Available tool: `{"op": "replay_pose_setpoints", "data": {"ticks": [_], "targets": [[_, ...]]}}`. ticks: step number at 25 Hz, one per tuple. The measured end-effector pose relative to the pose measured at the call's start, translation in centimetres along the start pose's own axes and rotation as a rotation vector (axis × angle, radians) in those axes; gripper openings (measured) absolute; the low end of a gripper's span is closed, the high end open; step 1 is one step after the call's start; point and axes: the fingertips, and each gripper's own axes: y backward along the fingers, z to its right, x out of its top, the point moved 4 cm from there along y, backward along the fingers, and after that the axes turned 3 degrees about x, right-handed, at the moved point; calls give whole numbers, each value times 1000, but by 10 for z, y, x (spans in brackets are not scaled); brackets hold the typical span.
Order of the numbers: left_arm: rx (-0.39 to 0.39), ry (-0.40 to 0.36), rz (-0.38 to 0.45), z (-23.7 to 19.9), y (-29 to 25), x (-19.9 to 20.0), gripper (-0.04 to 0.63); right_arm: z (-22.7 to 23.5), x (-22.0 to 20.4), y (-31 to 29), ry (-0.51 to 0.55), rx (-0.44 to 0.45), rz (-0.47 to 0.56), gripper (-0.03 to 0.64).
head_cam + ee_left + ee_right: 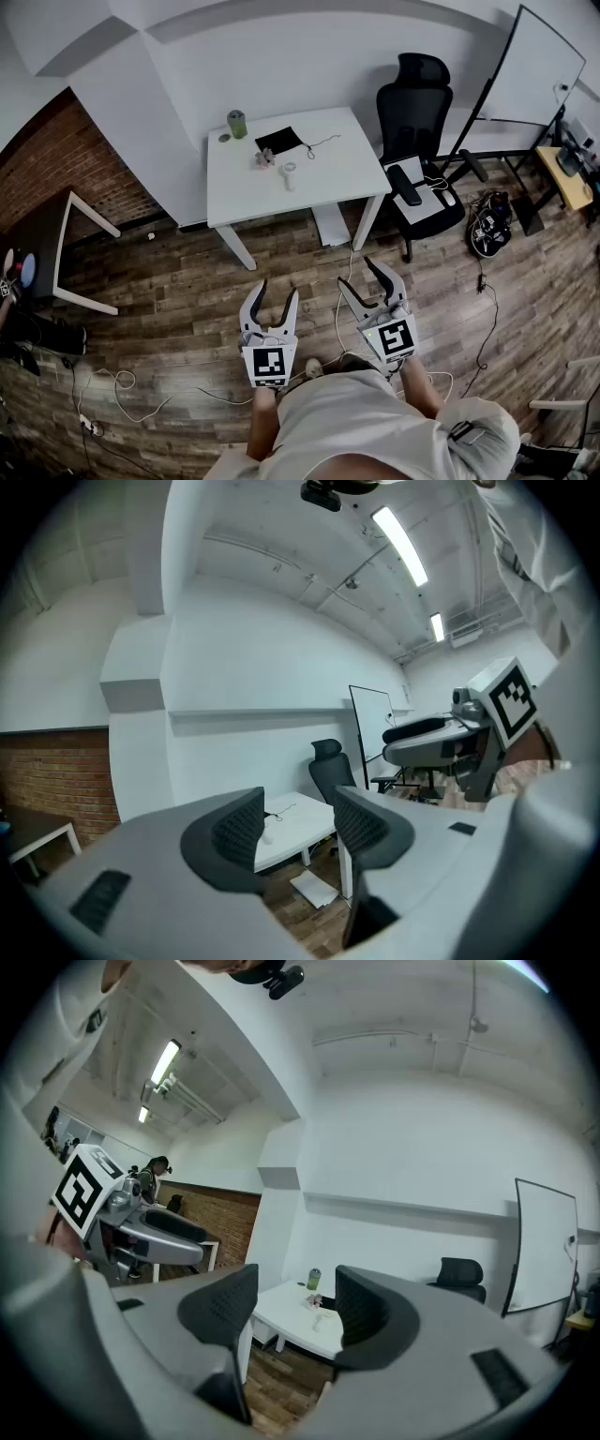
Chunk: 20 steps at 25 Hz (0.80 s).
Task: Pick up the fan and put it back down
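Torso (375,427) cut off; distant fan (289,175) indistinct.

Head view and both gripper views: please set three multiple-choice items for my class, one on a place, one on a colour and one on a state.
1. In the head view, where does the black high-backed office chair stand?
A. Right of the white rectangular table
B. Under that table
C. On top of that table

2. What colour is the cylindrical cup at the table's far-left corner?
A. Red
B. Green
C. Blue

3. How are the left gripper and the right gripper?
A. Shut on the small white handheld fan
B. Jaws apart, nothing between them
C. Shut on the cup

Answers:
1 A: the chair sits off the table's right edge.
2 B: the cup is plainly green.
3 B: each gripper view shows the distant table through the gap between its pads, and the fan lies on the tabletop.
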Motion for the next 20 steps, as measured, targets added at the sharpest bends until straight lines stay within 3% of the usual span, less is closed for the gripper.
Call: {"op": "replay_pose_setpoints", "data": {"ticks": [9,20], "targets": [[-16,20,13,-10,-7,-8,221,-6,-12,-10,-60,-53,-26,261],[9,22,8,-35,-63,-11,218,26,-23,-63,-63,-17,-24,260]]}}
